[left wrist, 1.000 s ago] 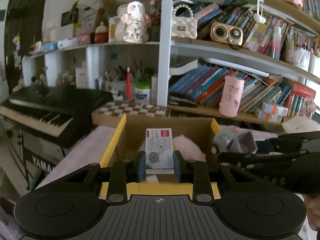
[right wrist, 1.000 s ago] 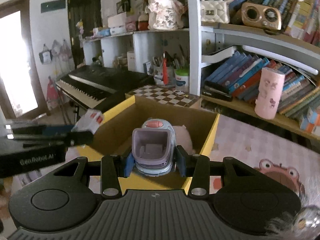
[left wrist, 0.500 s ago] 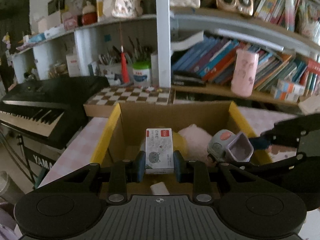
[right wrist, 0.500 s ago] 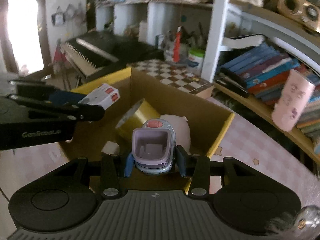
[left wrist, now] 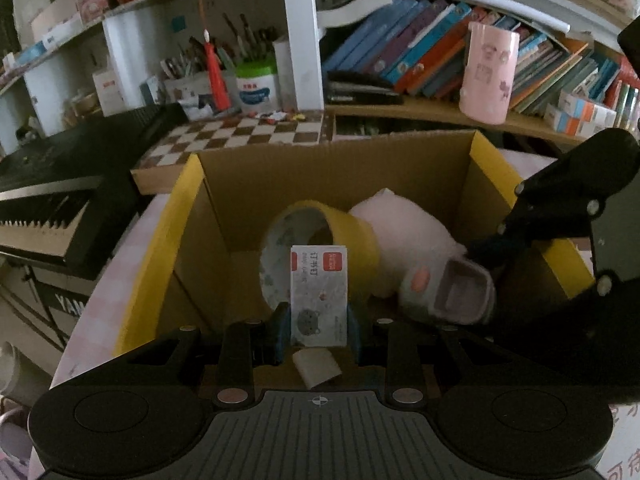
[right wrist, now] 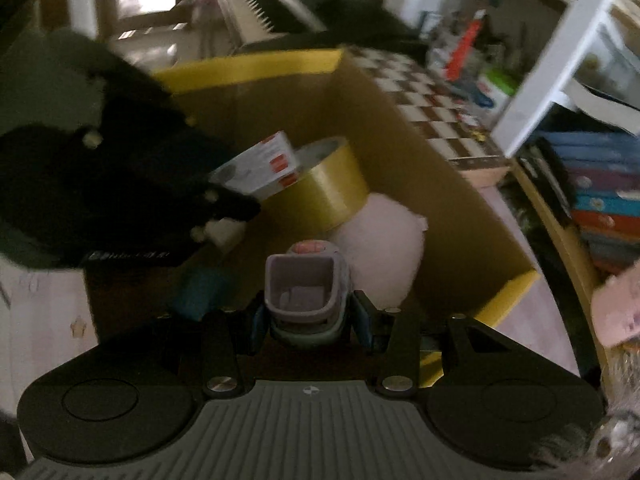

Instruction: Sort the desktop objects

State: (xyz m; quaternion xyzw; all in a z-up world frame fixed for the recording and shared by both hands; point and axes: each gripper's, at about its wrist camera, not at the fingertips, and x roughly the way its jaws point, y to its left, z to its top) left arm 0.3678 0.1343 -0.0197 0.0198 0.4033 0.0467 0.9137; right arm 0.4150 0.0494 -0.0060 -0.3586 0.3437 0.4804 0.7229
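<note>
My left gripper [left wrist: 319, 330] is shut on a small white staple box [left wrist: 319, 292] with a red label and holds it inside the open cardboard box [left wrist: 332, 168] with yellow flaps. My right gripper [right wrist: 308, 320] is shut on a grey and lilac sharpener-like gadget [right wrist: 306, 294] and holds it low in the same cardboard box [right wrist: 420, 168]. The gadget [left wrist: 448, 292] and right gripper show at the right of the left wrist view. The staple box [right wrist: 260, 166] shows in the right wrist view. A yellow tape roll [left wrist: 320, 232] and a pink plush [left wrist: 408, 232] lie in the box.
A small white eraser-like piece [left wrist: 316, 366] lies on the box floor under my left gripper. A blue item [right wrist: 200, 292] lies in the box. A chessboard [left wrist: 240, 136], a keyboard [left wrist: 44, 196], a pink cup [left wrist: 488, 76] and bookshelves stand behind.
Both grippers have tilted down and moved lower into the cardboard box, each still holding its object. The box interior now fills both views.
</note>
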